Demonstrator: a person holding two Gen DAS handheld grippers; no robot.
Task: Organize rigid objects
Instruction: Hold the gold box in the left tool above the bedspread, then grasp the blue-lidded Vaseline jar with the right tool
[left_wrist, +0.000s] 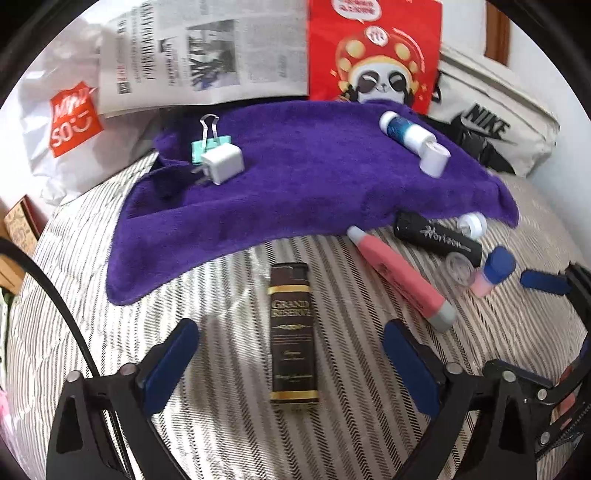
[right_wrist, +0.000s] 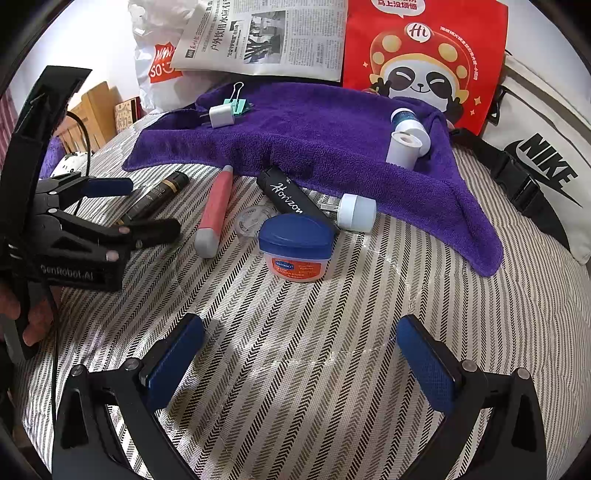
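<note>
Left tool (left_wrist: 290, 354) spread, empty; brown lighter (left_wrist: 293, 332) lies on the bed between its fingers. Looks light, stiff, slick: pinch the long flat sides mid-body. Right tool (right_wrist: 301, 354) spread, empty.

lighter (left_wrist: 293, 334): dark brown with gold print, flat on the striped cover
pink marker (left_wrist: 400, 278): lying slanted, grey cap
black case (right_wrist: 291, 199): beside the jar (right_wrist: 295, 247), blue lid, upright
charger (left_wrist: 221, 162): white, touching a green clip (left_wrist: 207, 142) on the purple towel (left_wrist: 314, 177)
white bottle (left_wrist: 413, 142): on its side, cap apparently flipped open
</note>
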